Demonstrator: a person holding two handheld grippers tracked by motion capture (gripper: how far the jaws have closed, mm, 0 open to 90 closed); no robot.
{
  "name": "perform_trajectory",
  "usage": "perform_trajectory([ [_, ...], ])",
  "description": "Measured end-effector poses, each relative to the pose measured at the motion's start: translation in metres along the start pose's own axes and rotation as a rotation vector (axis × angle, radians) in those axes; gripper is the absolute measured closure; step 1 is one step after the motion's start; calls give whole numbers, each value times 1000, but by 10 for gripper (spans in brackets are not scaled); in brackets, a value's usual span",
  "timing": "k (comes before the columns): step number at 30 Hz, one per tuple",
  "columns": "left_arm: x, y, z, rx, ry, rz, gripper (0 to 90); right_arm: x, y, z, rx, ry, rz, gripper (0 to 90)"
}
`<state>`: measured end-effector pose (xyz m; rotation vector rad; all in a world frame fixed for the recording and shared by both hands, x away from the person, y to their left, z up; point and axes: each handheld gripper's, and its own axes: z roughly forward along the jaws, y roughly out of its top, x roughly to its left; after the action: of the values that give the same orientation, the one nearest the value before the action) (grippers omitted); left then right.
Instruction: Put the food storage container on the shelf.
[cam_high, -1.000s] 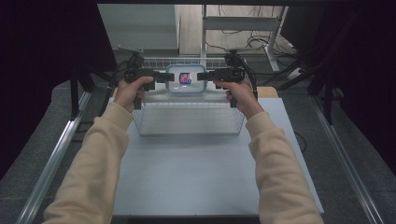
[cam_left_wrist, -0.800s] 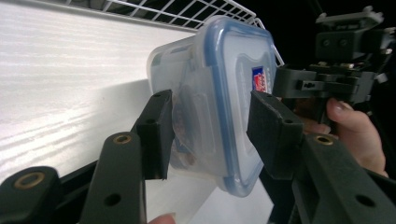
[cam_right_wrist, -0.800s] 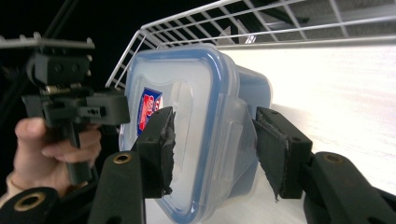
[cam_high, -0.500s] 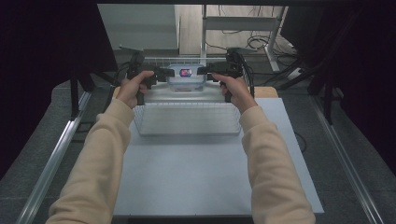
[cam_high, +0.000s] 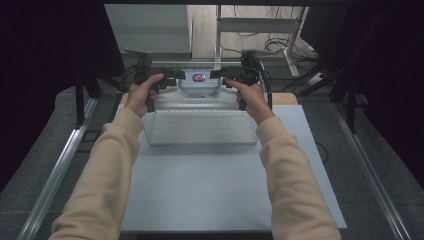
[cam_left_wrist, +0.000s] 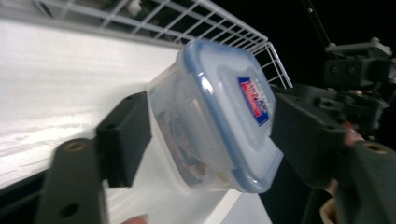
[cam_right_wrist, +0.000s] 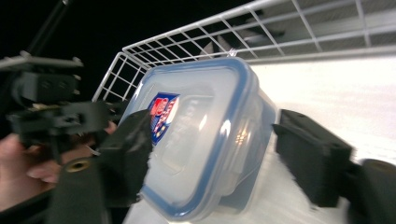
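- Container (cam_high: 199, 84), clear plastic with a blue-rimmed lid and a red and blue label, sits at the far end of the table (cam_high: 210, 190) in the high view, just beyond a white wire basket (cam_high: 200, 127)
- Same view: both forearms in cream sleeves reach forward from the bottom edge, hands raised past the basket. The left gripper (cam_high: 172, 76) and the right gripper (cam_high: 220, 75) point inward at each other from either side of the container
- Left gripper view: the container (cam_left_wrist: 219, 116) lies between the two black jaws of the left gripper (cam_left_wrist: 210, 135), tilted in the picture, lid facing the camera. The jaws have just been opening; one stands beside the tub wall, the other by the lid edge, and the grip looks released. The wire basket (cam_left_wrist: 187, 21) runs behind
- Right gripper view: the container (cam_right_wrist: 205, 135) is between the jaws of the right gripper (cam_right_wrist: 224, 149), which have just been opening; a gap shows at the right-hand jaw, so the hold is let go. The other hand (cam_right_wrist: 28, 158) with its gripper sits at the left
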<state>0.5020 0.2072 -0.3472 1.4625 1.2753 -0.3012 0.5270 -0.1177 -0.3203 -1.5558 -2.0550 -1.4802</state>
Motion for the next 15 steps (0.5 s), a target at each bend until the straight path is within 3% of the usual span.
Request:
perform_trajectory([
  [2,-7,-2,-6,-15,18,41,249,4,-1,-3,-12,-14,-29,238],
  [3,-15,-6,-13,-22,51,106,226,13,-5,-9,-27,-36,-91,202],
  [4,-15,-6,-13,-22,51,106,216,13,-5,-9,-27,-36,-91,202],
  [7,-32,-20,-25,-36,120,185,206,24,-13,-23,-49,-41,-160,194],
  [10,-46,-43,-36,-32,172,283,205,31,-27,-38,-36,-45,-237,193],
  [15,-52,-92,-54,-23,173,372,207,30,-64,-68,-35,-61,-358,192],
])
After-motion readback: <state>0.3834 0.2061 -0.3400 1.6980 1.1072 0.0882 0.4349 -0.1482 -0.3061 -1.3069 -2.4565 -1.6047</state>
